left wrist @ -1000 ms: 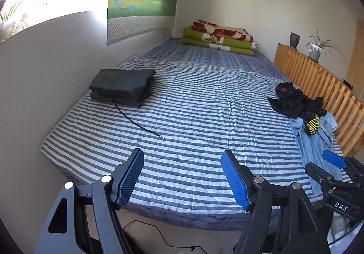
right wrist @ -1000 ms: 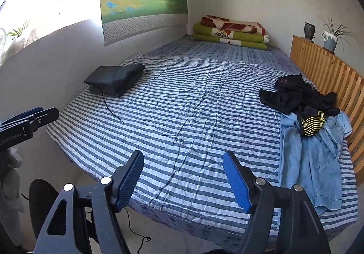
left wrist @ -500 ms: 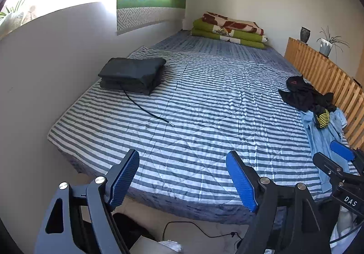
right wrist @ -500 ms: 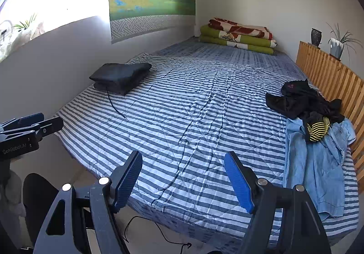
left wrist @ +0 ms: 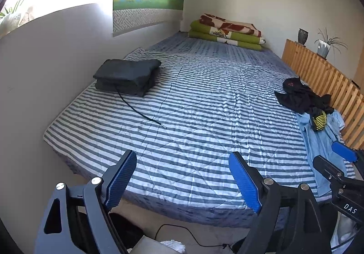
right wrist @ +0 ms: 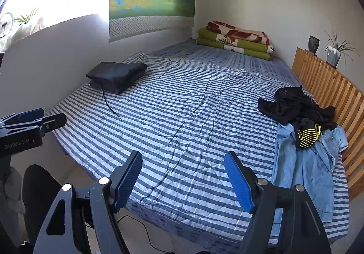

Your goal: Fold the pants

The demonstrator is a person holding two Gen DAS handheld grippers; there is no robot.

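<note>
Between the blue pads of the left gripper (left wrist: 183, 180) nothing is held: the jaws stand wide apart, poised off the near edge of the bed (left wrist: 193, 131) above the floor. The right gripper (right wrist: 183, 182) is likewise spread and empty, also short of the mattress edge; both appear held back to survey the surface rather than to grasp. Outward from the jaws, the striped quilt lies bare across the middle, a likely working area for folding. Along the right side, against the wooden slatted rail (right wrist: 329, 85), sits a loose heap of clothing: a light blue denim garment (right wrist: 304, 163) spread flat with one end hanging over the near edge, a yellow-and-black striped item (right wrist: 309, 134) on top of it, and a crumpled black garment (right wrist: 291, 106) just beyond, touching both. Which piece is the pants cannot be settled; the denim looks the likeliest, and it lies unfolded. At the far left, near the wall, a dark folded stack (left wrist: 127, 76) rests with a black cord (left wrist: 138, 110) trailing from it; whether that stack is folded clothing cannot be told. Folded blankets (left wrist: 227, 31) lie at the head. The heap is nearer the right gripper.
</note>
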